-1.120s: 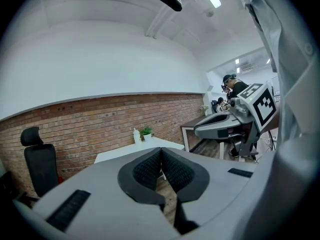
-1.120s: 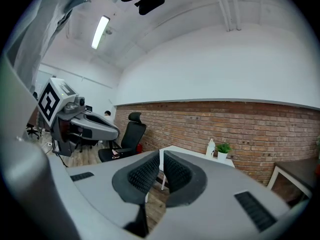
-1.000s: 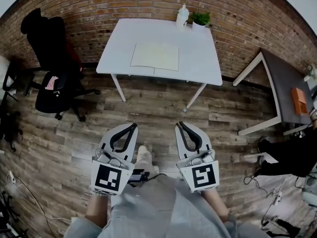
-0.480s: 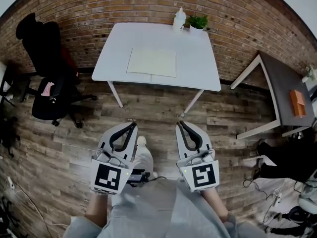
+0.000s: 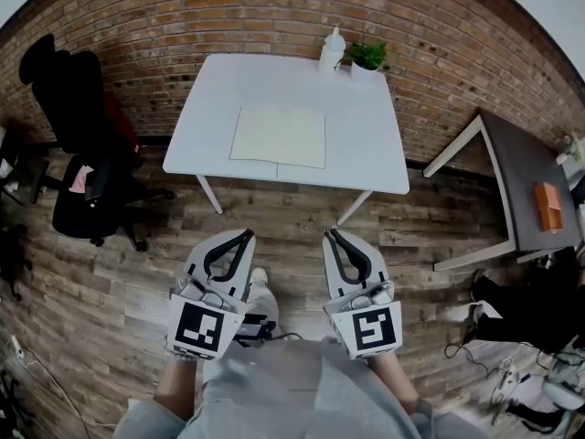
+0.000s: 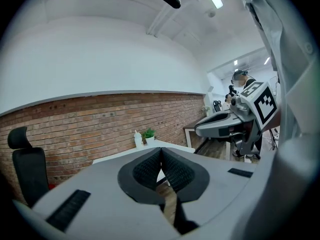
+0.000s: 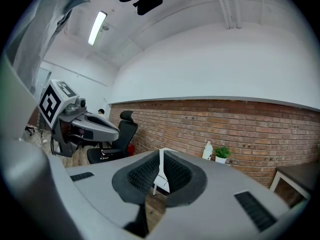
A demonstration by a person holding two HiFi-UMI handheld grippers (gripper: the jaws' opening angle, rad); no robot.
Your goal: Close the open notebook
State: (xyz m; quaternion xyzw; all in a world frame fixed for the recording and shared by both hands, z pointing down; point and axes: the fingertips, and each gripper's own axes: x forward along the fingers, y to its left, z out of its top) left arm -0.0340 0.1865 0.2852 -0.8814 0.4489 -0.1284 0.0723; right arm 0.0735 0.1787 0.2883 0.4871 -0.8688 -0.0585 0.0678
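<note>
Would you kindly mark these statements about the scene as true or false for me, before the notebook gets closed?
1. The notebook lies open on the white table. True.
2. The left gripper holds the notebook. False: it is shut on nothing, above the wooden floor, short of the table.
3. A bottle and a plant stand at the table's far edge, by the brick wall. True.
4. The black chair stands at the table's right. False: in the head view it stands at the table's left.
5. The right gripper has its jaws wide apart. False: they are together, with nothing between them.
</note>
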